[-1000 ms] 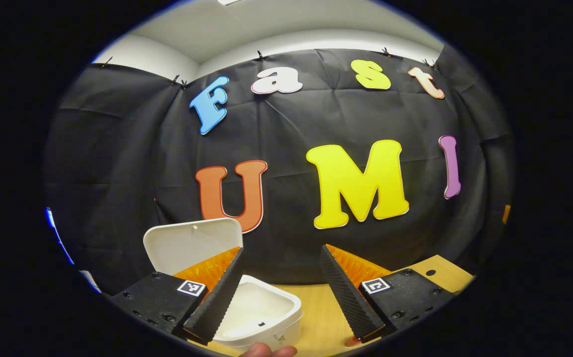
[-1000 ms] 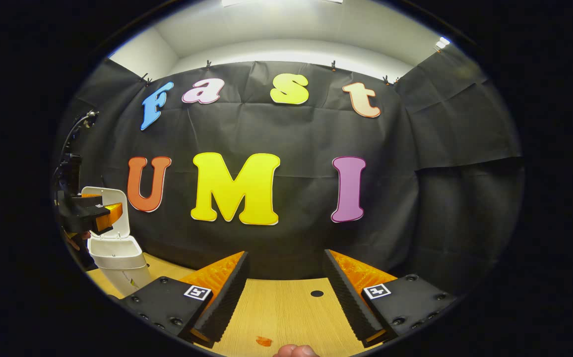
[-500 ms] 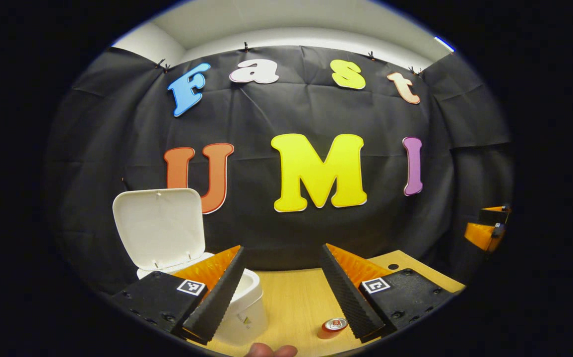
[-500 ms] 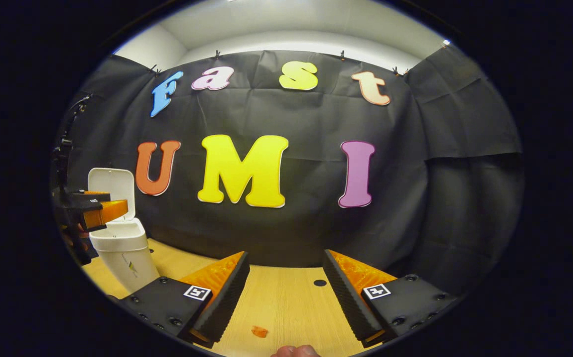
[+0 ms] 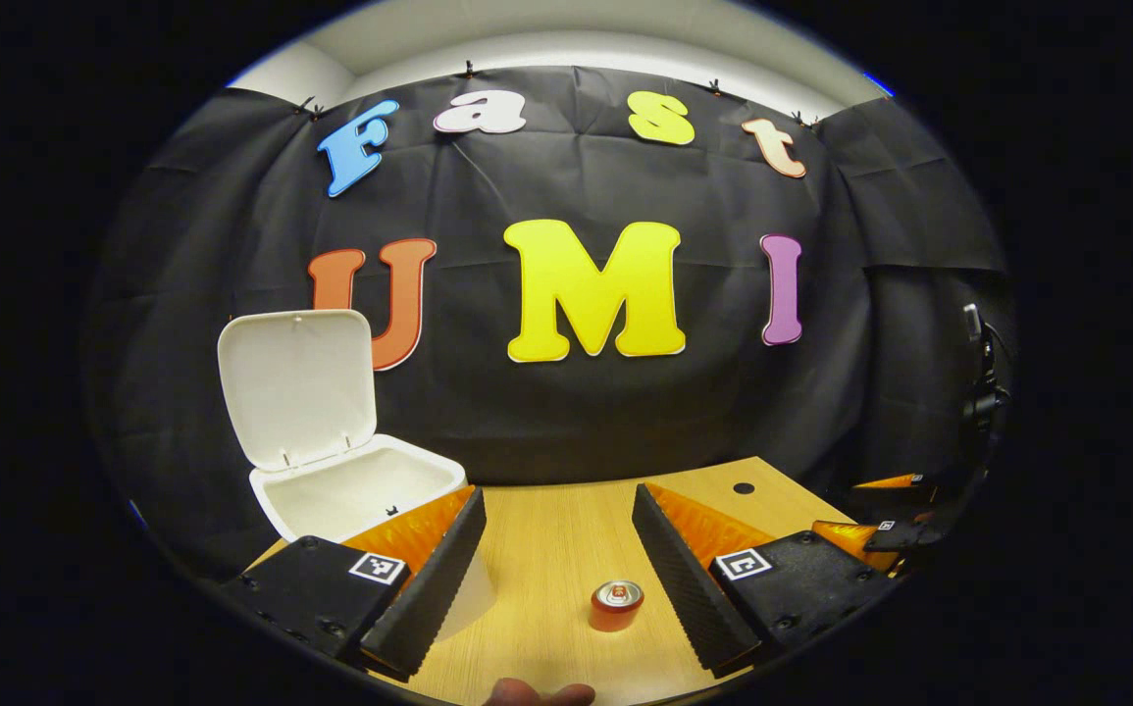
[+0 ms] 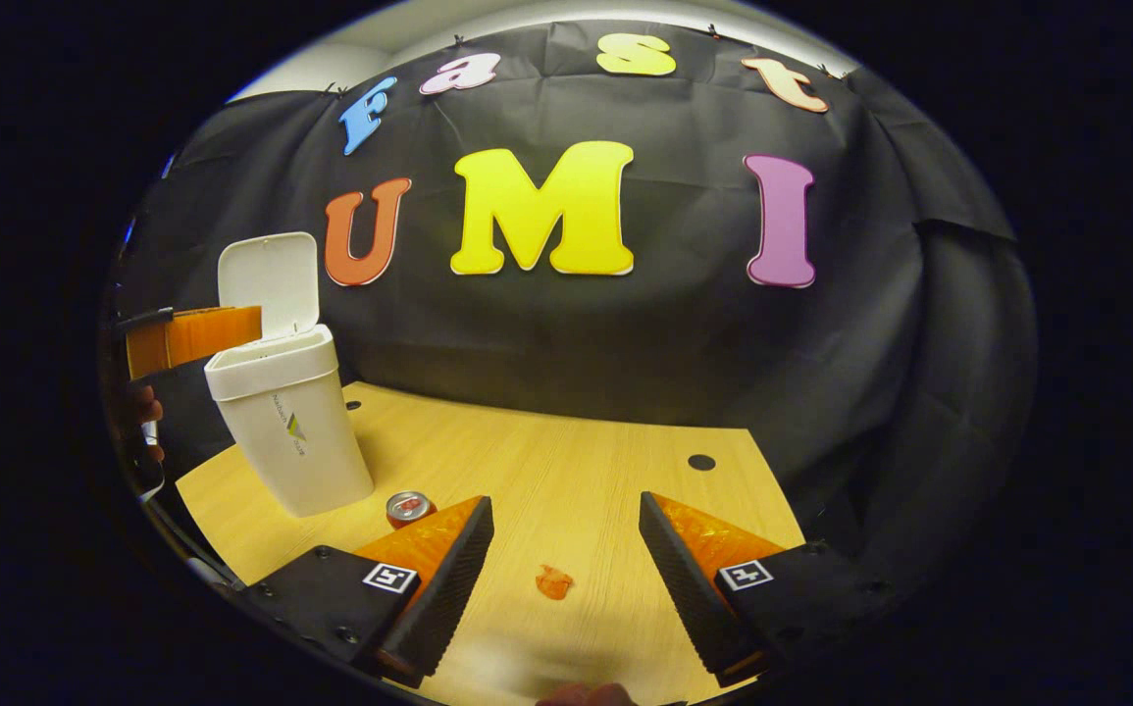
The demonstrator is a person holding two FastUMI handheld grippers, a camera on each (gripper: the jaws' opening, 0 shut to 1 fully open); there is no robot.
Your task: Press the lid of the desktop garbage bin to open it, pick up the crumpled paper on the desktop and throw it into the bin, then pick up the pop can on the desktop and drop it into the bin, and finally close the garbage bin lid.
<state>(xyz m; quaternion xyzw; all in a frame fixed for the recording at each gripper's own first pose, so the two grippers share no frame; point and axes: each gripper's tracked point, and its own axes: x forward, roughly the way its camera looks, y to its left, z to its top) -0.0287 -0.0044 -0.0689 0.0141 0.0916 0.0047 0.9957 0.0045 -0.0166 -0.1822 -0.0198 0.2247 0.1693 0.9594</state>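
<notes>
Left gripper view has the white bin (image 5: 355, 490) sitting at the left of the wooden tabletop (image 5: 566, 549) with its lid (image 5: 296, 387) flipped up and standing nearly upright behind the opening. You can see a bit into the top of it, just pale inner wall; can't tell what's lying down inside from this angle. The left hand-held gripper (image 5: 556, 579) has its jaws spread wide with nothing between them, hanging above the tabletop. The pop can (image 5: 616, 604) stands upright on the wood, just to the right of the bin and close to the right finger, not touching it.

Right gripper view shows the same bin (image 6: 289, 431) from the side, lid (image 6: 267, 284) up, and its inside is hidden by the wall. The can (image 6: 410, 507) is right beside the bin's base, partly tucked behind one finger. The right hand-held gripper (image 6: 566, 588) is also wide open and empty. A small orange scrap (image 6: 553, 581) lies on the tabletop (image 6: 566, 471) between its fingers. The other gripper (image 6: 188, 333) pokes in at the far left, next to the bin's rim.
</notes>
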